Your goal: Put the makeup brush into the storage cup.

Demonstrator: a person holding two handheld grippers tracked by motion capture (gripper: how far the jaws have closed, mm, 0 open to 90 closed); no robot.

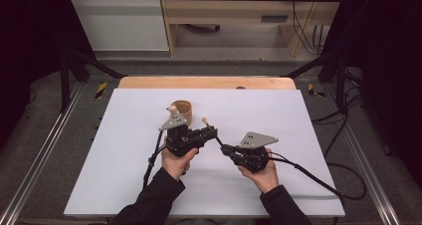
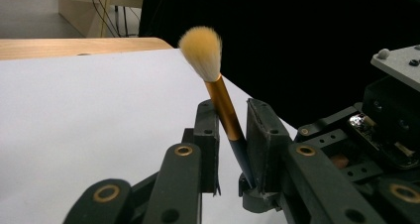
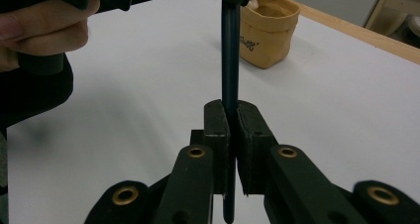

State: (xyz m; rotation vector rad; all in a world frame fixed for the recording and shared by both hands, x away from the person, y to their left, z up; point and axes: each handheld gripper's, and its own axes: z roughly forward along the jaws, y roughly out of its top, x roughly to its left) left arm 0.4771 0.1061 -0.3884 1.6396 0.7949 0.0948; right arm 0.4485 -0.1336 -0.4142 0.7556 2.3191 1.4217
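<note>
right gripper [image 3: 232,130] clamps brush handle [image 3: 231,50]

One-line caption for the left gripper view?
Left gripper jaws around a makeup brush, bristles up, above the white table.

Beyond the two claws, the white table sheet [image 1: 149,150] ends at a wooden table edge [image 1: 206,82]. Farther off stands a pale wooden cabinet [image 1: 234,16] beside a white panel [image 1: 119,21]. Grey floor [image 1: 45,145] flanks them, with black curtains [image 1: 30,31] and cables [image 1: 343,130] right.
</note>
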